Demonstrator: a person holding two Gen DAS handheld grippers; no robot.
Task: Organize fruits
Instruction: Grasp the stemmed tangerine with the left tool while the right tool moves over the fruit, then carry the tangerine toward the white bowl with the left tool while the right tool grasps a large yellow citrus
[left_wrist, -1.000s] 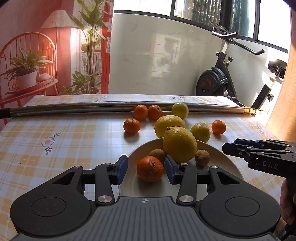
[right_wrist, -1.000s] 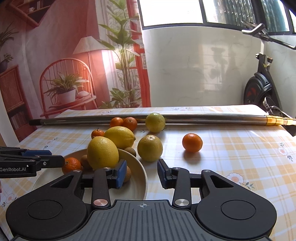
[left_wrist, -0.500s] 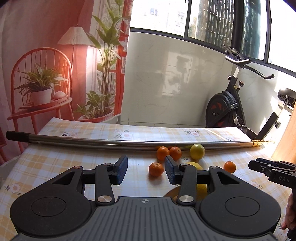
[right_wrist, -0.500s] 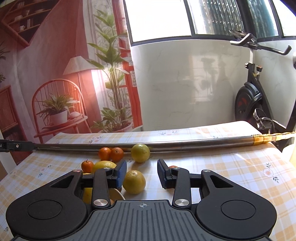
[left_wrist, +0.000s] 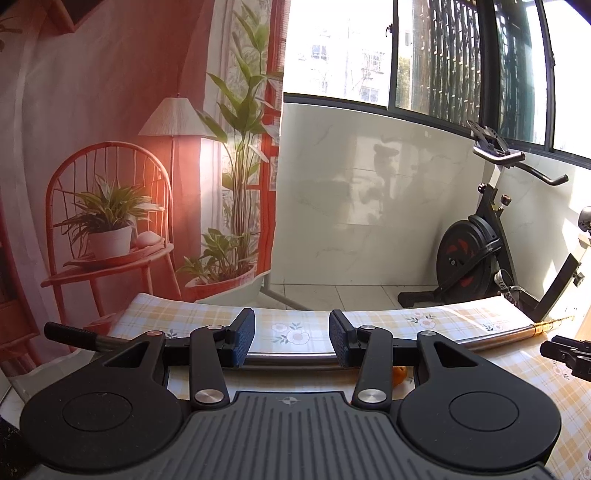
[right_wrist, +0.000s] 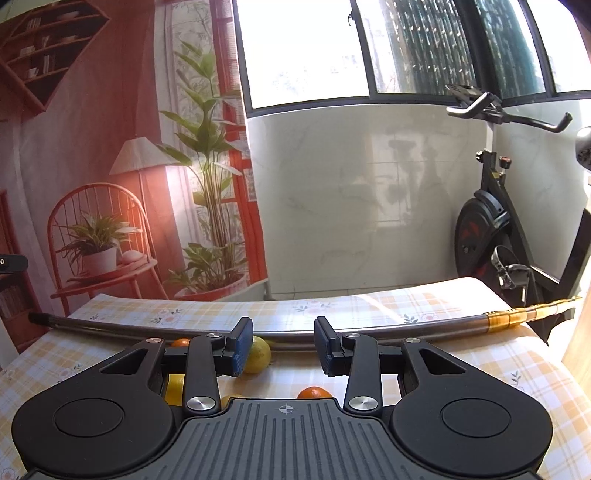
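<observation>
The table (right_wrist: 461, 314), under a yellow check cloth with small flowers, fills the lower part of both views. Beyond its far edge hangs a printed backdrop (right_wrist: 92, 147) of a red chair, lamp and plants, and to the right of that stands an exercise bike (right_wrist: 491, 236) against a pale wall.

A long metal pole (right_wrist: 369, 332) lies across the table, from a dark end at the left to a gold-banded tip at the right; take it as the landmark.

The left gripper (left_wrist: 291, 341) is raised and level with the pole, its blue-padded jaws wide apart with nothing between them. The right gripper (right_wrist: 283, 345) sits nearer than the pole, jaws likewise wide and empty. The tip of the right gripper also shows at the right edge of the left view.

The fruit lies on the near side of the pole. A lemon (right_wrist: 258, 354) rests just beside it, partly behind the right gripper's left finger (right_wrist: 242, 345). A small orange (right_wrist: 181, 342) peeks out to the lemon's left, also near the pole. Closer still, an orange (right_wrist: 314, 392) shows just above the gripper body. More yellow fruit (right_wrist: 175, 387) sits low at the left, probably another lemon, though mostly hidden.
</observation>
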